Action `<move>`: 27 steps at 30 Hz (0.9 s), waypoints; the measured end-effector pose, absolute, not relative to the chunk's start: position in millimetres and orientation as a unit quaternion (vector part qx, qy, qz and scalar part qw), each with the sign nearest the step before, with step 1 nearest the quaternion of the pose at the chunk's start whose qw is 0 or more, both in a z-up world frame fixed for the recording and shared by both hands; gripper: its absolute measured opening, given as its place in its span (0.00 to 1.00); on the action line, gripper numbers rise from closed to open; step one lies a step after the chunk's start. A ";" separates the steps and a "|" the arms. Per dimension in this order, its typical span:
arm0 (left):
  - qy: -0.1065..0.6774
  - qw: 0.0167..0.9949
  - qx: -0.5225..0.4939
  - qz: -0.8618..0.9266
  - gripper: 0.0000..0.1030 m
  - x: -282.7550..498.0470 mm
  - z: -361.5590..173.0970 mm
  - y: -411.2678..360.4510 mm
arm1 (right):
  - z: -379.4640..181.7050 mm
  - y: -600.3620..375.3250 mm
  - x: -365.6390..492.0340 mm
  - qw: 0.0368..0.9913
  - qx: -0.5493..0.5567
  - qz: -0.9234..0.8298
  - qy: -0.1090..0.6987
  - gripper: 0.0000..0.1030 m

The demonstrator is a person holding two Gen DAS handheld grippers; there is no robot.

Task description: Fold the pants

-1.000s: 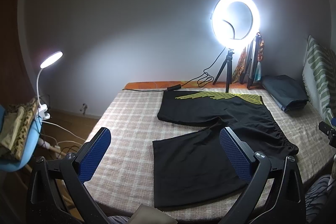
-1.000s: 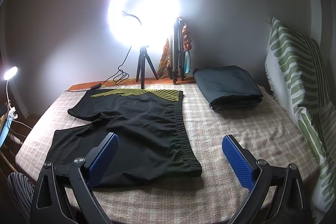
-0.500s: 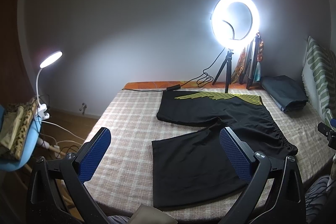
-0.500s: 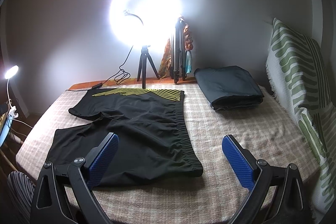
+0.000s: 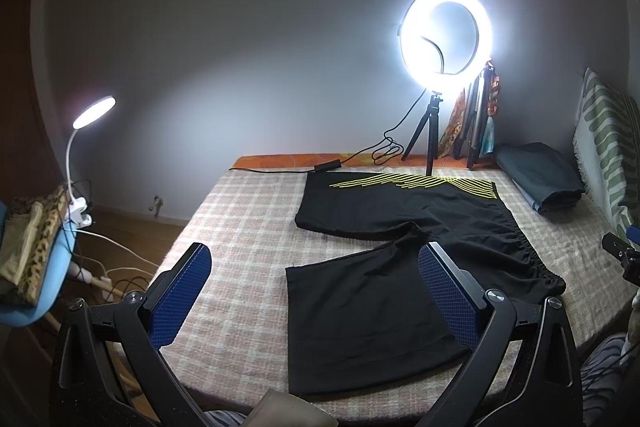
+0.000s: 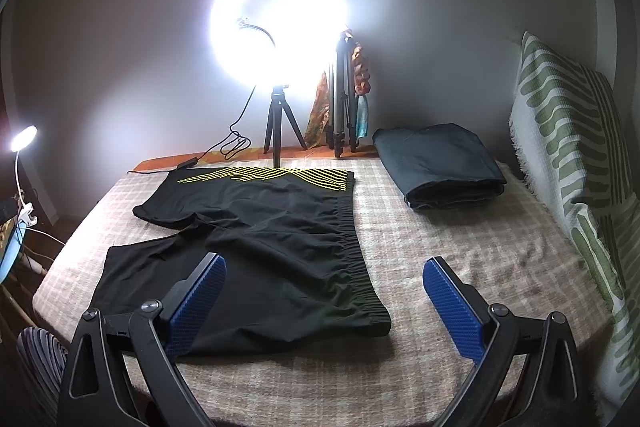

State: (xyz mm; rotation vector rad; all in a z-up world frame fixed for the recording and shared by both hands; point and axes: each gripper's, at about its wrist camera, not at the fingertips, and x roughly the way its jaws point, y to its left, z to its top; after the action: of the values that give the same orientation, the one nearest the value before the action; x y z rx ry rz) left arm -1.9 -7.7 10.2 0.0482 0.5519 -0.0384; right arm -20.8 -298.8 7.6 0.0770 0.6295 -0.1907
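While pants (image 6: 260,243) lie flat | folded cloth (image 6: 440,163) beside | ring light (image 5: 446,31) behind

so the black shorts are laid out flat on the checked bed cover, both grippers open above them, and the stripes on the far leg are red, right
Not quite: the stripes on the far leg are yellow, not red, as the right wrist view shows plainly. The rest holds: the black shorts lie flat on the checked bed cover, with the left gripper and right gripper both open.
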 end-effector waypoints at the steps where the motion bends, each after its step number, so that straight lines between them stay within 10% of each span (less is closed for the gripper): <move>1: 0.273 0.962 0.025 -0.019 1.00 -1.6 10.1 -8.2 | 7.3 -298.4 -20.4 0.946 0.037 -0.093 0.310 0.97; 27: 0.273 0.961 0.026 -0.021 1.00 -1.6 8.5 -10.5 | 5.0 -297.4 -19.6 0.945 0.040 -0.090 0.311 0.97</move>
State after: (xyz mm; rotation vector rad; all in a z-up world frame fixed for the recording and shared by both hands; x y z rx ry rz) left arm -1.6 -10.5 8.5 0.0530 0.5536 -0.0423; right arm -19.6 -297.4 5.0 0.0810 0.6340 -0.1844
